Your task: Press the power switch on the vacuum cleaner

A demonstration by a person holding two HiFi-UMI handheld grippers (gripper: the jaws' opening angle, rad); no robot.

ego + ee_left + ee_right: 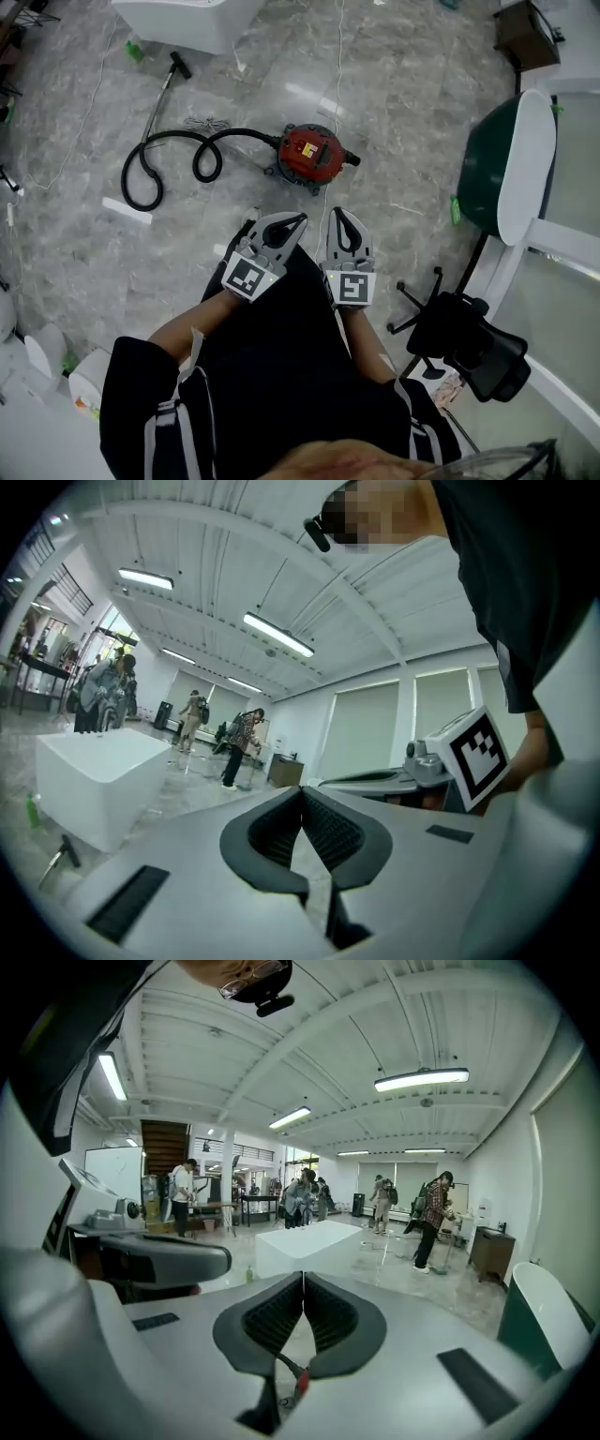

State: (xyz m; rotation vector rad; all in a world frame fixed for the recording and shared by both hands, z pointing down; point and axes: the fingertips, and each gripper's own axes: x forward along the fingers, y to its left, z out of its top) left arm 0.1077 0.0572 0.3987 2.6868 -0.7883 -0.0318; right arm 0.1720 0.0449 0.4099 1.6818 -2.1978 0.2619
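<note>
In the head view a red canister vacuum cleaner (312, 156) sits on the grey marble floor, with a yellow patch on its top. Its black hose (173, 157) coils away to the left and ends in a metal wand (161, 94). Both grippers are held side by side close to the person's body, well short of the vacuum. The left gripper (302, 219) is shut with nothing in it, its tips touching in its own view (302, 789). The right gripper (336, 212) is also shut and empty (302, 1275). A sliver of the vacuum's red shows below the right jaws (301, 1382).
A white block (183, 19) stands at the back, a green and white chair (514, 167) at the right, a black office chair (469, 347) at the lower right. A thin cable (336, 75) runs across the floor. People stand far off in the hall (433, 1218).
</note>
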